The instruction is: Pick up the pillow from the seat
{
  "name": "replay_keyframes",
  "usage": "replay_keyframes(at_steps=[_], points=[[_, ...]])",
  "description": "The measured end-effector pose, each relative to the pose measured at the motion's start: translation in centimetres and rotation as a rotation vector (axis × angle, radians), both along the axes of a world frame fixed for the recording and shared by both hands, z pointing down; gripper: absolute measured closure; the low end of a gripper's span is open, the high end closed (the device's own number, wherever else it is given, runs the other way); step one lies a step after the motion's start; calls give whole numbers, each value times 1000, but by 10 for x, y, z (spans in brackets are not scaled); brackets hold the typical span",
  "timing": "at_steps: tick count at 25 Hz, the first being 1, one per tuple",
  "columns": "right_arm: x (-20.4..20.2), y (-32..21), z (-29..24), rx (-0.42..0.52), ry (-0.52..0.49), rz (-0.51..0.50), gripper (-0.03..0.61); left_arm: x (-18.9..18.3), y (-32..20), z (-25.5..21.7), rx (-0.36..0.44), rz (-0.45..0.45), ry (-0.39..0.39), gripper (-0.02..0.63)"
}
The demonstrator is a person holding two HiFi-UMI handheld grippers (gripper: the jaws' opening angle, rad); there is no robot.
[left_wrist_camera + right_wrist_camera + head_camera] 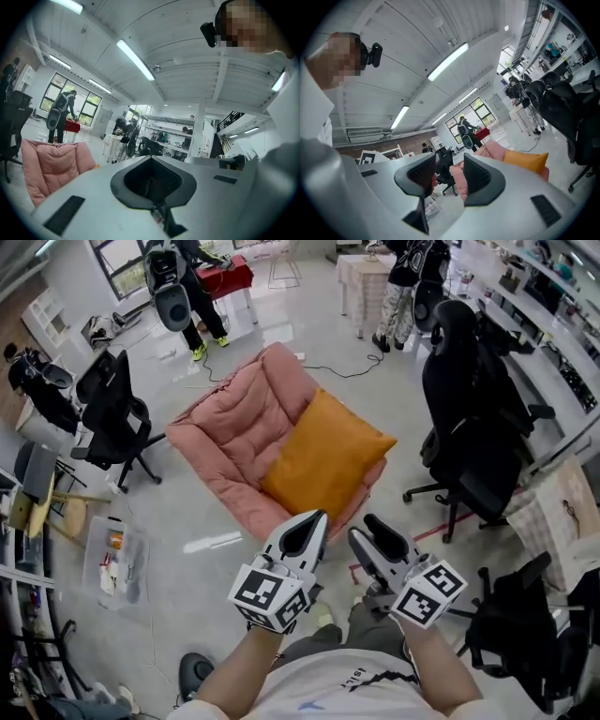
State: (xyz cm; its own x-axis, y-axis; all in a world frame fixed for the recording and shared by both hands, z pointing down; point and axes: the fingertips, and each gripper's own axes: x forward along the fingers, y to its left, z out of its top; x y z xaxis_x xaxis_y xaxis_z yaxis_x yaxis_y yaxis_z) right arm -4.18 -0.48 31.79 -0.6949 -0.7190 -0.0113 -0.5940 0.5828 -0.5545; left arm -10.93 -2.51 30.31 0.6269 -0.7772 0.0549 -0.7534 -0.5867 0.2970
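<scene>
- Office floor (187, 549), glossy grey; pink seat (234, 427) mid-room.
- Orange pillow (323, 465) lies on the seat's 4 o'clock side (nothing touching it).
- Left hand-held gripper (317, 518), 6 o'clock of the pillow: jaws pressed together, empty.
- Right hand-held gripper (364, 527) beside it: jaws spread, nothing between.

Pillow (326, 456): mustard-orange, plain. Seat (234, 427): dusty pink, quilted seams. Left tongs (312, 523) & right tongs (366, 529): pale grey shells, blk pads. Cubes (270, 596): blk-wht square markers. Floor (192, 559): pale grey, glossy. Office chairs (464, 409): blk. Far desk (228, 276): red cloth. Shirt (319, 692): white.
</scene>
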Motion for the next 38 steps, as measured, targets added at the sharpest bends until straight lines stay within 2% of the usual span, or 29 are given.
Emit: replay_keyframes(at_steps=[6,12,18,25,38], points=[[46,-66,55,-93,-9,128,345,25,-54,31,-19,27,-21,604],[76,-149,114,-187,-22,140,319,53,-129,67,-47,36,-63,604],[113,-226,181,-307,-28,159,276,74,-203,96,-86,14,-88,604],[147,-303,265,-429,-52,172,262,96,-273,136,-148,-25,-124,604],[167,-352,398,-592,-21,227,238,148,-330,250,-252,24,-171,604]])
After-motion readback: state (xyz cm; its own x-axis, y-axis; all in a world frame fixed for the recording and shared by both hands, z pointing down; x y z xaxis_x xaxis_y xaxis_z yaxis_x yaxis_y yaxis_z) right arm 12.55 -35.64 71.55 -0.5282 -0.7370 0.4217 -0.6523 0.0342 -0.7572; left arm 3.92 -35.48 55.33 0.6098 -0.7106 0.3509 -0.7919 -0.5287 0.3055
